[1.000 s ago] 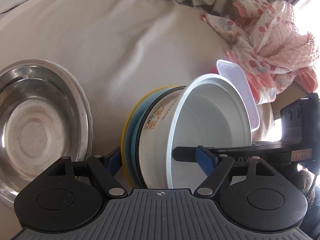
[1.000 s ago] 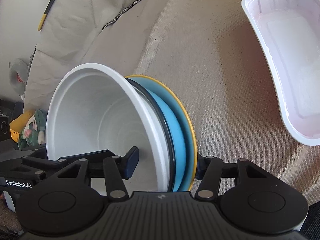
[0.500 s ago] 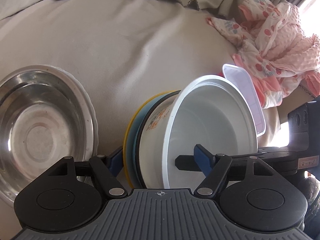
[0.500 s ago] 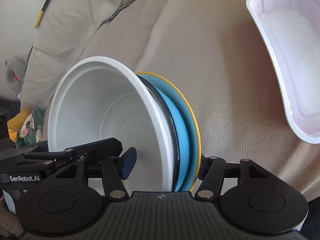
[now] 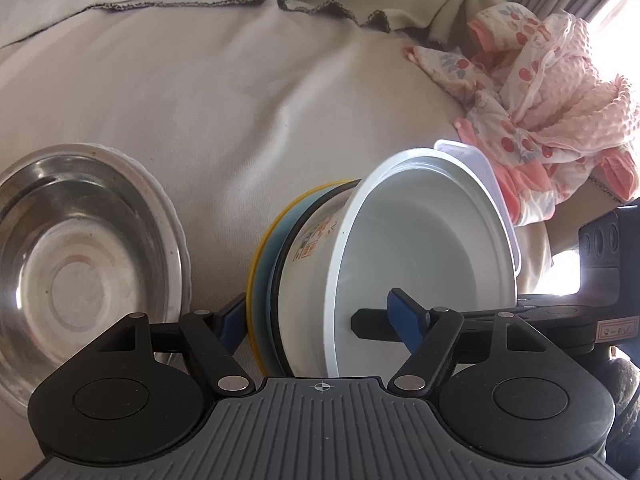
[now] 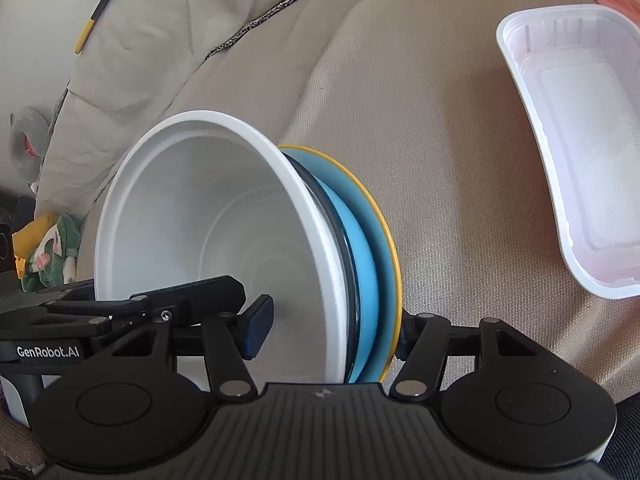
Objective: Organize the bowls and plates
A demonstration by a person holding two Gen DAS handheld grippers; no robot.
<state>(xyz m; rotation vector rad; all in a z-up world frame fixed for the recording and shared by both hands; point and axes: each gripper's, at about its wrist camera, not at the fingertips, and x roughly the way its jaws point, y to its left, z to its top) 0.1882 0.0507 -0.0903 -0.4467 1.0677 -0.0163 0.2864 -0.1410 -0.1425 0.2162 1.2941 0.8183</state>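
Beige sofa (image 5: 248, 112); steel bowl (image 5: 76, 256) left-wrist-only, tray (image 6: 580, 200) fully right-wrist-only.

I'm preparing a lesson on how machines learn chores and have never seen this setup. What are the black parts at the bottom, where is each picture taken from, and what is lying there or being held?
No robot here: a person holds a two-finger gripper in each hand, each with a camera looking along its fingers.

In the left wrist view, the left gripper clamps a nested stack: a white bowl inside a blue plate. The right wrist view shows the right gripper gripping the same stack from the other side.

On the beige cloth lie a steel bowl, a white plastic tray and pink clothing.
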